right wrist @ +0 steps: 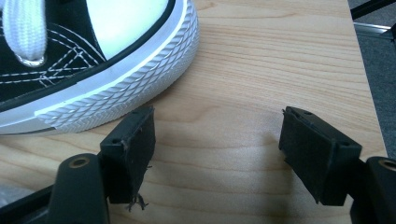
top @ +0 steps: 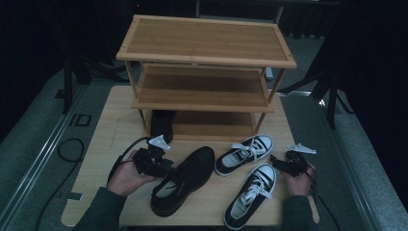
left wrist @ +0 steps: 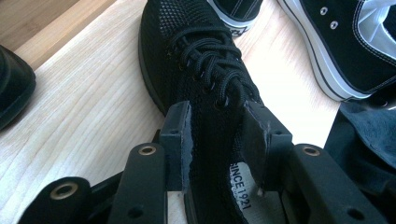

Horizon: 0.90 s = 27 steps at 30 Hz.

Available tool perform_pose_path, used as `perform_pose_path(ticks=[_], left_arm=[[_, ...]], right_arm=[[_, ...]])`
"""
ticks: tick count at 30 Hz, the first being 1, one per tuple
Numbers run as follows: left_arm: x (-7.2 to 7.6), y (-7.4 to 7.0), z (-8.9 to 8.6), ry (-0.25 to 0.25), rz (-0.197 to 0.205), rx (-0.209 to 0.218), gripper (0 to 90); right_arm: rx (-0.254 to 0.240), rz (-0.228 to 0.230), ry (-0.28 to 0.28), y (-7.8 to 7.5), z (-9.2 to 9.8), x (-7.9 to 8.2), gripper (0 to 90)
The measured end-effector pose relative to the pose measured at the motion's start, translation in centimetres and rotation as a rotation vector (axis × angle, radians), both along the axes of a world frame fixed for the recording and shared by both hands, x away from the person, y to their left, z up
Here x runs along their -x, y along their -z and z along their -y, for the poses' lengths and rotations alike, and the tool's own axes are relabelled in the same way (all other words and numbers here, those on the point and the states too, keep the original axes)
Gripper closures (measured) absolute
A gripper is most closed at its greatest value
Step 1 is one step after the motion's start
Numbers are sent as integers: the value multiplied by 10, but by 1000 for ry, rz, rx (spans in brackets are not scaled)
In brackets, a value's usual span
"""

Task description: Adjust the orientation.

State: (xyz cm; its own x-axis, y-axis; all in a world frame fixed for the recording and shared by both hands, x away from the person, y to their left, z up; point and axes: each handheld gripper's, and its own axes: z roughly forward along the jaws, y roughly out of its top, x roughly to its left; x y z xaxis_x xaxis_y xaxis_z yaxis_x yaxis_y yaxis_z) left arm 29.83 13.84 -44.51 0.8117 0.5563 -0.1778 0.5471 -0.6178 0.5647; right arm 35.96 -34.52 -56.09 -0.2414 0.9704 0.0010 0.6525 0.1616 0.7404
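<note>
Black mesh shoe (left wrist: pixel 196 70): lies on the table (top: pixel 115 144), toe pointing away from the left claw (top: pixel 165 167), heel end under it.
Left claw: jaws straddle the shoe's collar side wall, one pad outside, one inside the opening; the pads look to be pressing the knit, so it is gripping the shoe.
Right claw (right wrist: pixel 217 154): spread wide over bare wood, holding nothing; the white rubber toe of a sneaker (right wrist: pixel 116 60) sits just beside its left pad.
Handling: judged light; knit upper soft and yielding, sole stiffer.
Where to hold: the collar wall near the tongue, deep enough that the fabric does not slide out.
Risk: toe droops when lifted.
</note>
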Motion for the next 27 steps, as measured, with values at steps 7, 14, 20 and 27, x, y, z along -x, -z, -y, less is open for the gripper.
perform_pose_path(ticks=[7, 14, 20, 27], left_arm=[[2, 4, 4, 3, 14, -37, 661], [3, 8, 7, 4, 15, -59, 686], [3, 10, 11, 3, 20, -94, 704], [3, 12, 14, -5, 18, -107, 711]], right_arm=[[0, 0, 0, 0, 0, 0, 270], [1, 0, 0, 0, 0, 0, 270], [0, 0, 0, 0, 0, 0, 270], [0, 0, 0, 0, 0, 0, 270]])
